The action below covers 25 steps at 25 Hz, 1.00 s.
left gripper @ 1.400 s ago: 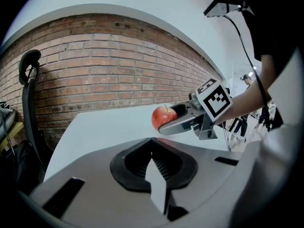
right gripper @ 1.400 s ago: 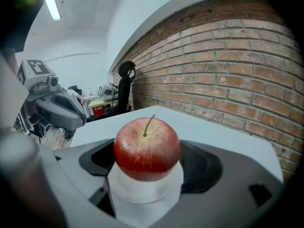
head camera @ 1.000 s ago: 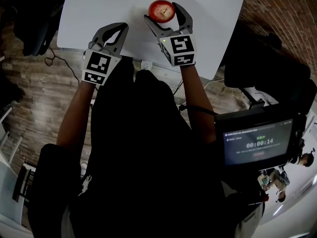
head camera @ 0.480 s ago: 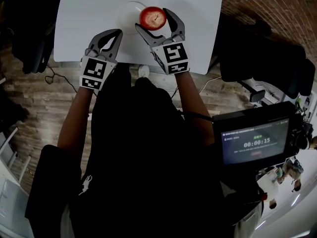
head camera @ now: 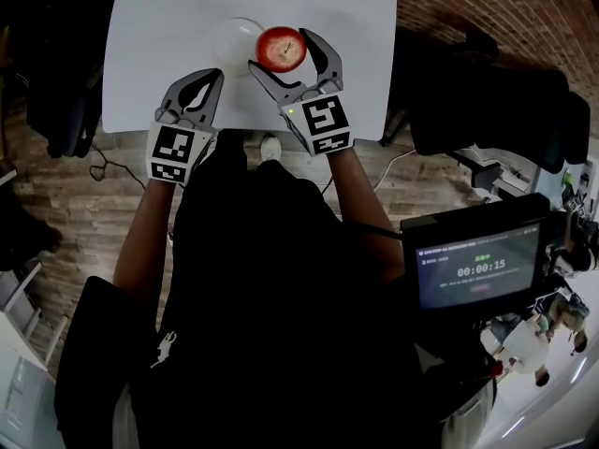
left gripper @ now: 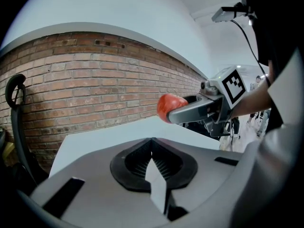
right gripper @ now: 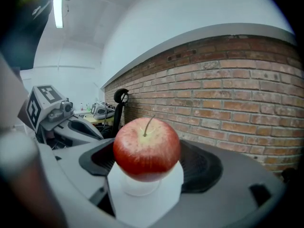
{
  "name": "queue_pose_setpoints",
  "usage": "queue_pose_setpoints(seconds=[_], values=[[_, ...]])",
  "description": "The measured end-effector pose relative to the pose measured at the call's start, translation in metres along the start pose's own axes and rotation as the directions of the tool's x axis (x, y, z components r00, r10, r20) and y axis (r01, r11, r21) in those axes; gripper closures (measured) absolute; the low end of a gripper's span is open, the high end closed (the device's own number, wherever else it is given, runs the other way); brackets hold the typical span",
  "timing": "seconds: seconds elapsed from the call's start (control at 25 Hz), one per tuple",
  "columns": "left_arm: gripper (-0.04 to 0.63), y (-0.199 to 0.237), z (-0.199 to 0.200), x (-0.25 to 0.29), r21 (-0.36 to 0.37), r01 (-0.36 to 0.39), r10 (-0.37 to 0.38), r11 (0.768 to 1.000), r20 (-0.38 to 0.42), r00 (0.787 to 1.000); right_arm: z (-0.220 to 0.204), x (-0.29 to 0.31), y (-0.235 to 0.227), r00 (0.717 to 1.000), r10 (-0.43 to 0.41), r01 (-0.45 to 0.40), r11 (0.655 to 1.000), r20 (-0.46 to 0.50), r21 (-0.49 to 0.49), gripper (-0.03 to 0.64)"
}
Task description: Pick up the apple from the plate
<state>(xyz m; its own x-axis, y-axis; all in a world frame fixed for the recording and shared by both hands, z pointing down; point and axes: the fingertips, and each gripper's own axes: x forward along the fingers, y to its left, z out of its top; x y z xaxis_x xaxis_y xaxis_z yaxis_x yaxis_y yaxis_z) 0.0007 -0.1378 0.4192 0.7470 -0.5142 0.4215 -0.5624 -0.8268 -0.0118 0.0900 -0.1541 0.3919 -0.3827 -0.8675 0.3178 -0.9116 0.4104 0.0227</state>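
On my left, the left gripper (head camera: pixel 213 75) (left gripper: pixel 152 144) sits over the near edge of the white counter (head camera: pixel 159 26), its jaws closed tip to tip on nothing. Bare counter lies to its left and on the far side of it. The white plate (head camera: pixel 232 40) lies far of it, well inside the counter's edges. Right of the plate, the right gripper (head camera: pixel 281 50) (right gripper: pixel 147 151) is clamped on the red apple (head camera: pixel 281 48) (right gripper: pixel 147 148) (left gripper: pixel 167 107), one jaw on each side. The apple sits over the plate's right rim. Its stem points up, so its stem-to-base axis runs about upright. The counter's right edge is near this gripper.
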Motion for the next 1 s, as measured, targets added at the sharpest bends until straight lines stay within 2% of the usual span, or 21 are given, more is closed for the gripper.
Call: queue_pose_setpoints(seconds=[0.44, 1.0], values=[[0.589, -0.017, 0.020, 0.000, 0.015, 0.000, -0.001, 1.000, 0.034, 0.999, 0.025, -0.035, -0.015, 0.997, -0.028, 0.025, 0.999, 0.065, 0.046, 0.216], [0.589, -0.029, 0.027, -0.020, 0.019, -0.038, 0.037, 0.999, 0.071, 0.997, 0.052, -0.072, -0.011, 0.992, -0.038, 0.038, 0.999, 0.123, 0.005, 0.216]])
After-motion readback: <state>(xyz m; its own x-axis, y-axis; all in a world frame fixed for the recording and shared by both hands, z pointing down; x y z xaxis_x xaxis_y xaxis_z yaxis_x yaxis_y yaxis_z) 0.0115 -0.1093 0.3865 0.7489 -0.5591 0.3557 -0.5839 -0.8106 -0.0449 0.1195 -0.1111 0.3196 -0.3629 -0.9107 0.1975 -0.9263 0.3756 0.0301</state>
